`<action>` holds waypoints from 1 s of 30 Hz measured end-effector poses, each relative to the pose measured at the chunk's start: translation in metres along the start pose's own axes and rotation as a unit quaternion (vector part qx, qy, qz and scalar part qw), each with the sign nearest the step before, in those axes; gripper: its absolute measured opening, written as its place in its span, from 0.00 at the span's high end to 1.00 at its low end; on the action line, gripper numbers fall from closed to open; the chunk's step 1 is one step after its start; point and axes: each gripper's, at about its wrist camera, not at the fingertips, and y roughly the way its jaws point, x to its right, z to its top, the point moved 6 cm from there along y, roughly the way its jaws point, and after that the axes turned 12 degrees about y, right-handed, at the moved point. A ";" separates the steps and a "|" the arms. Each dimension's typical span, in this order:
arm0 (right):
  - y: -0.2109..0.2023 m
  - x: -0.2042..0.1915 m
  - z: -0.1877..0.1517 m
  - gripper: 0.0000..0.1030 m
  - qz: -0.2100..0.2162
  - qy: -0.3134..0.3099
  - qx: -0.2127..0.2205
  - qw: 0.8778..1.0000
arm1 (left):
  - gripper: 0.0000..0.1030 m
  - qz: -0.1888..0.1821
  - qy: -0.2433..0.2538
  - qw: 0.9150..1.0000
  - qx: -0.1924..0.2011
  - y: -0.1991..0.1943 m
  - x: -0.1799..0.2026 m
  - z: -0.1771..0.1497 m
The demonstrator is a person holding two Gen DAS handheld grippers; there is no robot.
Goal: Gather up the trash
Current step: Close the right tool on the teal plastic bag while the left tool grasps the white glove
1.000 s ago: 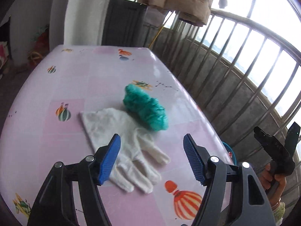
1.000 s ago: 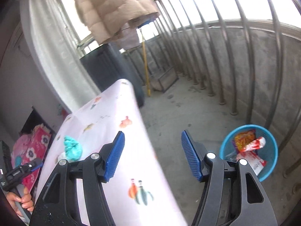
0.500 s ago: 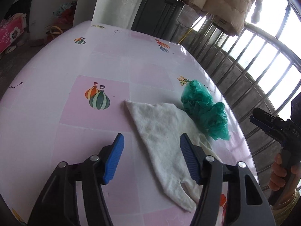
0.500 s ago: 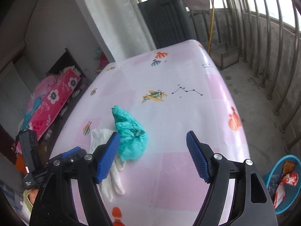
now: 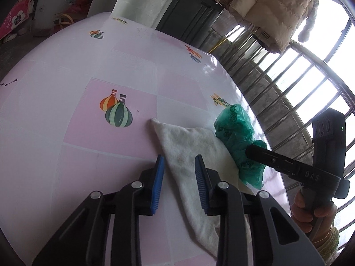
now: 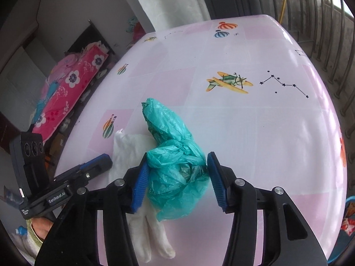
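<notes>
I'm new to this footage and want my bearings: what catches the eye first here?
A crumpled green bag lies mid-table between the closing right gripper. Beside it lies a white glove, its cuff edge between the closing left gripper. The pink tablecloth is printed with balloons.

One white glove (image 5: pixel 188 153), one green plastic bag (image 6: pixel 173 155), one table (image 6: pixel 266 133), two grippers

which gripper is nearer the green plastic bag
Right. The right gripper straddles the green plastic bag, jaws closing around it. The left gripper is beside it, closing over the white glove.
</notes>
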 end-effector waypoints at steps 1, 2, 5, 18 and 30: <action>-0.003 -0.001 -0.006 0.55 0.000 0.001 0.000 1.000 | 0.73 -0.005 -0.005 1.000 -0.001 -0.001 0.001 -0.002; -0.005 -0.002 -0.010 0.55 -0.001 0.004 0.000 1.000 | 0.73 -0.009 -0.010 1.000 -0.002 -0.003 0.002 -0.004; -0.014 -0.004 -0.028 0.55 0.002 0.013 0.005 1.000 | 0.73 -0.020 -0.020 1.000 -0.009 -0.009 0.007 -0.012; -0.027 0.000 -0.048 0.56 0.041 0.068 0.015 0.997 | 0.91 -0.035 -0.010 0.999 -0.026 -0.015 0.040 -0.040; -0.056 0.039 -0.049 0.57 0.021 0.132 0.042 0.990 | 0.97 -0.008 0.007 1.000 -0.005 -0.026 0.033 -0.037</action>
